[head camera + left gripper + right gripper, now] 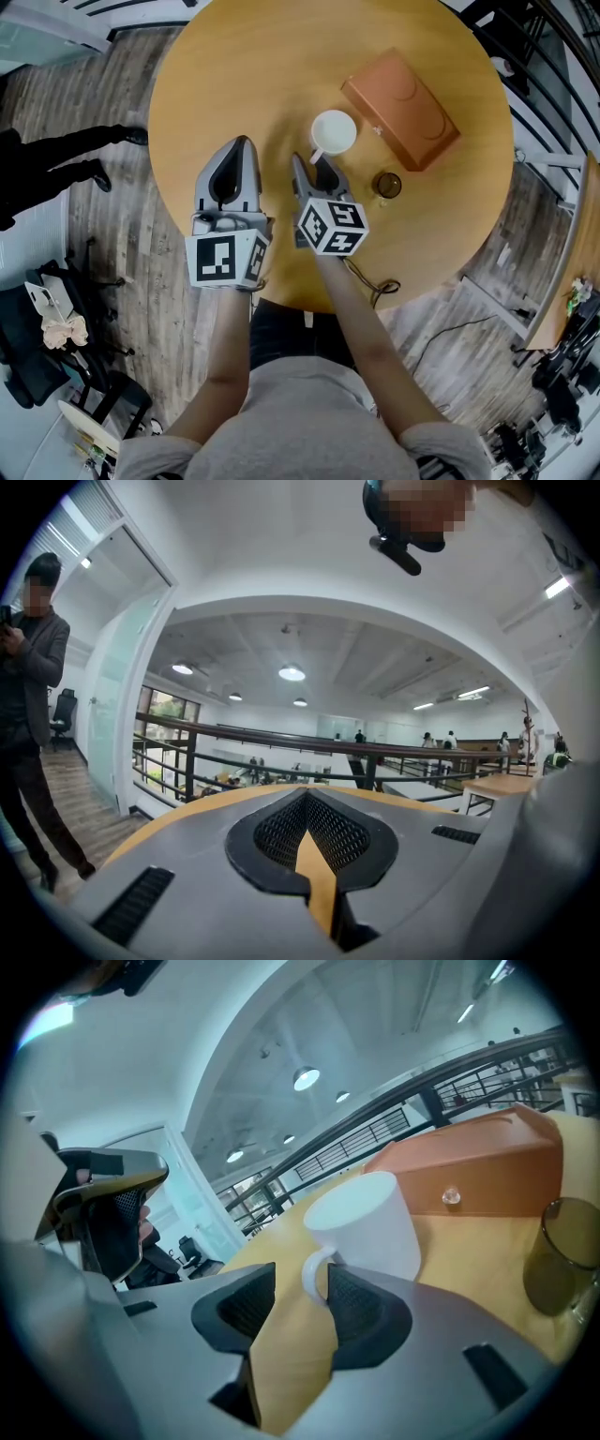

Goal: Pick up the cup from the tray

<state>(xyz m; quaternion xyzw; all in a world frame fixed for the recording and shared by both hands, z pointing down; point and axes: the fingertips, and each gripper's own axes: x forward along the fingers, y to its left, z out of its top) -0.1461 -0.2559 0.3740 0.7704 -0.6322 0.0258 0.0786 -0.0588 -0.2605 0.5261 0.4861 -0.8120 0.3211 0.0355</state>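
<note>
A white cup (334, 131) (366, 1227) stands upright on the round wooden table (234, 56), just left of a brown tray (400, 108) (469, 1171) that lies upside down. My right gripper (314, 167) (298, 1290) is at the cup's near side, open. The cup's handle (317, 1274) sits between the jaw tips, close against the right pad, and the left pad stands clear of it. My left gripper (241, 145) (307, 801) rests to the left over bare table, shut with nothing in it.
A dark glass (386, 185) (562, 1260) stands right of my right gripper, near the tray's front corner. A cable (375, 281) hangs at the table's near edge. A person in dark clothes (56, 159) (33, 667) stands on the floor to the left.
</note>
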